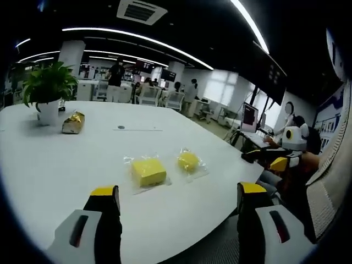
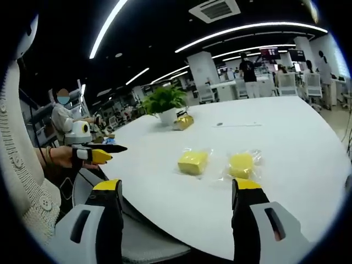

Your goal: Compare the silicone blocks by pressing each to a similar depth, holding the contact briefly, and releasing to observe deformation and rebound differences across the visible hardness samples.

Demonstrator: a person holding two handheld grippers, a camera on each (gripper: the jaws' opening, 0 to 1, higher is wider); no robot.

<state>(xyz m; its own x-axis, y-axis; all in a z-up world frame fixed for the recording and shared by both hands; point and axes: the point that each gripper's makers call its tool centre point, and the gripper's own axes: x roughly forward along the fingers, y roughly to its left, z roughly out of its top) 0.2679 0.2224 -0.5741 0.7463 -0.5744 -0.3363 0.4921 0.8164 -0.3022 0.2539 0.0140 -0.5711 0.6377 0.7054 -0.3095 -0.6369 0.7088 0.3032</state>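
Observation:
Two yellow silicone blocks lie in clear bags on the white table (image 1: 66, 165), none touched. In the left gripper view the squarish block (image 1: 147, 171) is left of the rounder block (image 1: 188, 161). My left gripper (image 1: 179, 192) hangs open just short of them, its yellow-tipped jaws wide apart. The right gripper (image 1: 279, 163) shows at the right, off the table edge. In the right gripper view the squarish block (image 2: 193, 162) and rounder block (image 2: 241, 165) sit ahead of my open right gripper (image 2: 176, 187). A hand holds the left gripper (image 2: 100, 155) at the left.
A potted plant (image 1: 48, 91) and a gold-wrapped object (image 1: 73, 122) stand at the table's far side. The table edge (image 2: 165, 220) runs just before the jaws, with a grey chair seat below. Several people and desks fill the office behind.

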